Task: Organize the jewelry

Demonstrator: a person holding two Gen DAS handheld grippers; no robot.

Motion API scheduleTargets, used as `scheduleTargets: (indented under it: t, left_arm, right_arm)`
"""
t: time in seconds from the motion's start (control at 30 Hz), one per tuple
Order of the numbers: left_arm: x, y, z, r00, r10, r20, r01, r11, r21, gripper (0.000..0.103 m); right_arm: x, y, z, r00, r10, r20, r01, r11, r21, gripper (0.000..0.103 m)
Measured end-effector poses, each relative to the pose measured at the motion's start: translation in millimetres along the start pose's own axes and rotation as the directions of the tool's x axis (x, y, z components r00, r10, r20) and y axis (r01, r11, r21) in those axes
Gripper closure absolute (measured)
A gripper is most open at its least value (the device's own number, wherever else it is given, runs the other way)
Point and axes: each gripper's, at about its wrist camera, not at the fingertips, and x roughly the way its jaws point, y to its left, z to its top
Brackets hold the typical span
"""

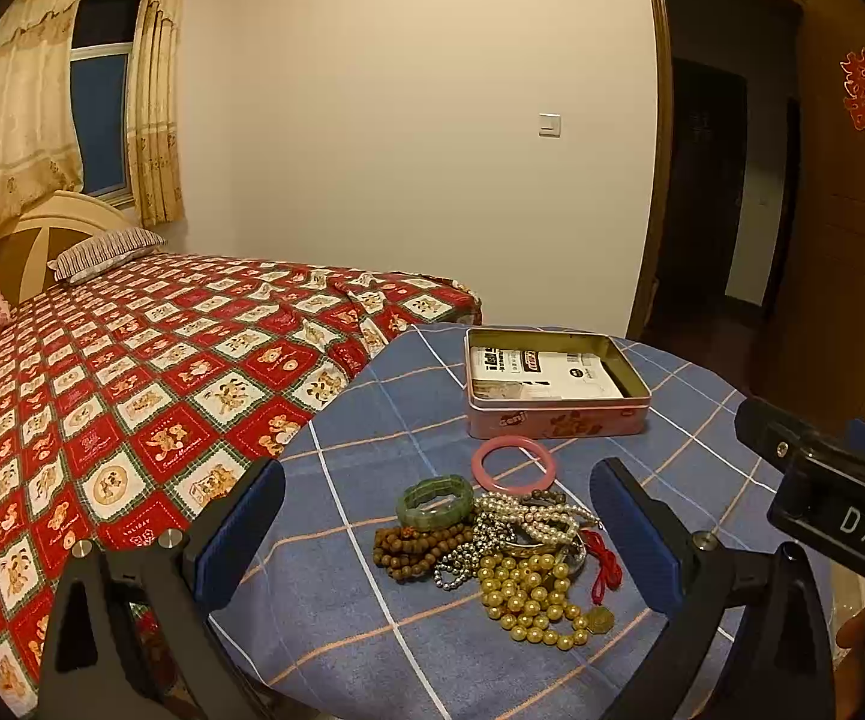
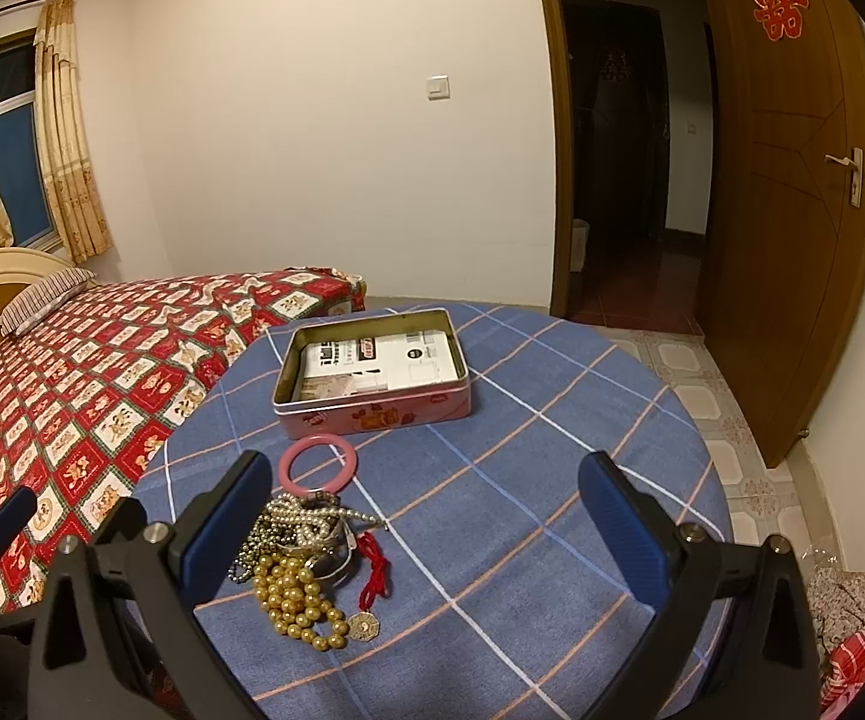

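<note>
A heap of jewelry lies on a round table covered in blue checked cloth [image 1: 372, 420]: a green stone bracelet [image 1: 434, 500], brown wooden beads [image 1: 414, 547], white pearls [image 1: 537, 517], gold beads [image 1: 525, 597] with a medallion, a red cord [image 1: 603, 561]. A pink bangle [image 1: 513, 463] lies just beyond the heap. Behind it stands an open pink tin [image 1: 555, 383] with paper cards inside. My left gripper [image 1: 441, 534] is open, hovering above the heap. My right gripper [image 2: 426, 531] is open to the heap's right, over bare cloth [image 2: 522, 450]. The tin [image 2: 372, 367], bangle [image 2: 318, 461] and gold beads [image 2: 297, 594] show there too.
A bed with a red patterned quilt [image 1: 132, 390] borders the table on the left. An open wooden door [image 2: 792, 180] and tiled floor [image 2: 690, 384] lie to the right. Bags sit on the floor at the lower right [image 2: 846, 618].
</note>
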Motion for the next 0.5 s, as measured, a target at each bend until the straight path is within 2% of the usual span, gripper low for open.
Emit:
scheduleTargets:
  t: [0.5]
  left_arm:
    - [0.6, -0.4, 0.4, 1.0, 0.001, 0.0, -0.001, 1.0, -0.001, 0.001]
  right_arm:
    - [0.5, -0.2, 0.4, 1.0, 0.001, -0.001, -0.001, 1.0, 0.001, 0.0]
